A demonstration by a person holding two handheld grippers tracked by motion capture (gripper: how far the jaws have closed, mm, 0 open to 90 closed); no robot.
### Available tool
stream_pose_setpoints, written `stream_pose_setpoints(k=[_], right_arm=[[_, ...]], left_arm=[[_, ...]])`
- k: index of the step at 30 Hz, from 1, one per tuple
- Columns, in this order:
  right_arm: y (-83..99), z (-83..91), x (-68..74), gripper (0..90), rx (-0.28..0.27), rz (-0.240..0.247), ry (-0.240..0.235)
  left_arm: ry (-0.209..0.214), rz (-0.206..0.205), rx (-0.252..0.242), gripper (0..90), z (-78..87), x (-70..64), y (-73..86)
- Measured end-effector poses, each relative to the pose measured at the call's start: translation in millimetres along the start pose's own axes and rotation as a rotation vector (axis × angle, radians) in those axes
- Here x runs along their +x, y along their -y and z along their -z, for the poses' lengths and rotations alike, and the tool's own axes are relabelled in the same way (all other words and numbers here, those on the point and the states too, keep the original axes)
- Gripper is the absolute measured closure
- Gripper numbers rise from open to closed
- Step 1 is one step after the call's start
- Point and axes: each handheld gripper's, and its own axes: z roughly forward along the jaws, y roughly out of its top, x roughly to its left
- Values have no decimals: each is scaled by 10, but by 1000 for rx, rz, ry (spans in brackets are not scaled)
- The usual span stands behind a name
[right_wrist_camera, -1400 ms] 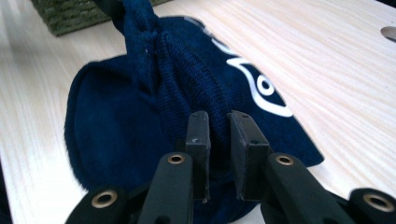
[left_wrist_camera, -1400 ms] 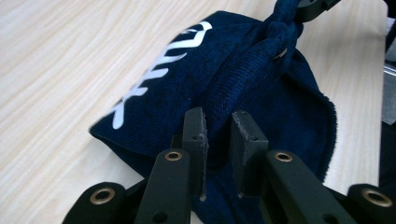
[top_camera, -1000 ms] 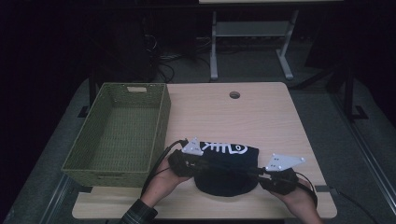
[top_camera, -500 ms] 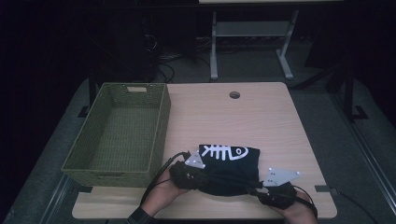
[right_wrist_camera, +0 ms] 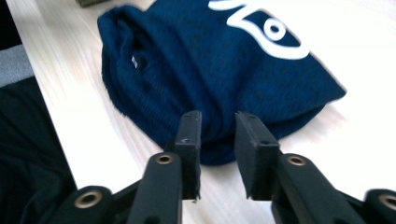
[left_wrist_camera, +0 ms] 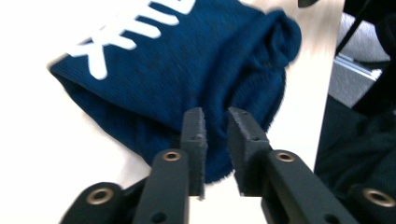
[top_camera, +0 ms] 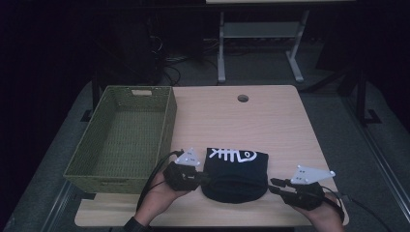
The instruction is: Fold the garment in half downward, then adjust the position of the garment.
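A folded dark blue garment (top_camera: 235, 170) with a white fish-skeleton print lies near the table's front edge. Its near side is bunched into a rounded roll. My left gripper (top_camera: 205, 178) lies at the garment's left edge, and its jaws stand slightly apart with nothing between them. In the left gripper view, the left gripper (left_wrist_camera: 215, 117) points at the garment's (left_wrist_camera: 187, 60) rolled hem. My right gripper (top_camera: 273, 185) sits just off the garment's right end, open and apart from the cloth. In the right gripper view, the right gripper (right_wrist_camera: 218, 119) faces the garment (right_wrist_camera: 201, 60).
A green woven basket (top_camera: 168, 114) stands empty along the left side of the light wooden table (top_camera: 241, 121), close to my left hand. A round cable hole (top_camera: 242, 98) is at the far middle. Dark floor and a desk frame lie beyond.
Both hands dipped toward the front edge, then settled. The right gripper has drawn back to the right, off the garment's end. The garment's near side now lies rolled up.
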Motion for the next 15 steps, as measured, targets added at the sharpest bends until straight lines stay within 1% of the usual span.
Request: stream_pose_setpoints(k=[1,2,4,5,6,7,8,9,10,11,12,15], right_arm=[[-20,-20,-10,759,2,-4,-6],[-41,-49,-21,785,7,-6,-7],[-71,-125,-60,849,4,7,-18],[-86,-166,-70,868,5,-1,-24],[-96,-212,-84,880,8,-2,-38],[-102,-258,-91,887,19,4,-45],[-106,-299,-82,889,34,4,-52],[-105,-335,-74,889,42,12,-64],[-100,-363,-61,889,47,28,-73],[-97,-380,-38,890,56,30,-81],[-92,-392,-19,892,59,34,-90],[-74,-431,29,895,69,42,-109]], left_arm=[[-6,6,0,805,-16,15,-28],[-13,0,-3,812,-33,35,-61],[-26,-1,-8,828,-82,74,-134],[-31,3,-6,828,-109,90,-171],[-38,-3,1,828,-132,115,-206],[-45,-10,7,828,-160,142,-235],[-49,-6,5,827,-191,165,-257],[-51,3,4,828,-221,185,-276],[-52,6,13,824,-249,206,-290],[-52,15,10,821,-280,216,-301],[-50,12,22,816,-298,235,-310],[-53,18,35,803,-350,264,-319]])
